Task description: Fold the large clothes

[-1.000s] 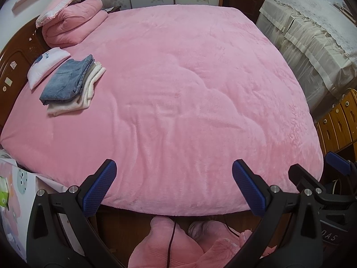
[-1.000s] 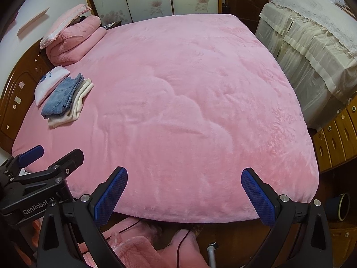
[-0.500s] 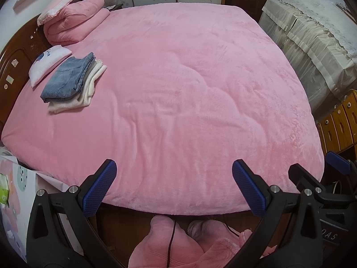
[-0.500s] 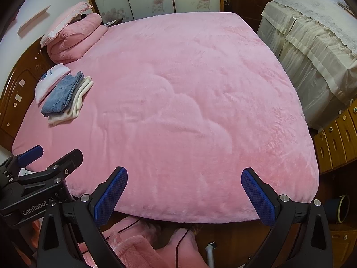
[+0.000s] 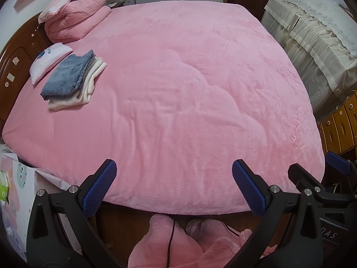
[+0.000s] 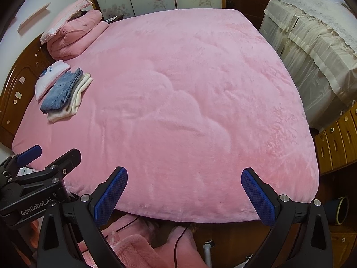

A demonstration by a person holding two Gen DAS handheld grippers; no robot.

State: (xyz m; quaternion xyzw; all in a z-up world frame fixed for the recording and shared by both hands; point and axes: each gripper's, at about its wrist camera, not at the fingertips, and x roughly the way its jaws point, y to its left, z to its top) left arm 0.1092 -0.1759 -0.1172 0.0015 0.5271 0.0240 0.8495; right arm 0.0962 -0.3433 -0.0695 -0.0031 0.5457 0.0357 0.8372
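A stack of folded clothes lies at the bed's far left: blue jeans (image 5: 69, 76) (image 6: 60, 90) on top of a cream garment (image 5: 89, 89) (image 6: 74, 102). My left gripper (image 5: 174, 187) hangs open over the near edge of the pink bedspread (image 5: 189, 89), holding nothing. My right gripper (image 6: 184, 193) is open too, just above the same near edge, with nothing between its blue pads. Each gripper shows at the side of the other's view. No unfolded garment lies on the bed.
A small white pillow (image 5: 48, 60) and a rolled pink quilt (image 5: 73, 22) sit by the wooden headboard (image 5: 15, 53). Cloth-covered furniture (image 5: 316, 40) and wooden drawers (image 5: 341, 127) stand to the right. Pink plush legs and slippers (image 5: 174, 241) of a person show below.
Both views shift slightly; the bed sits a little lower in frame. Both grippers stay open and nothing on the bed has moved.
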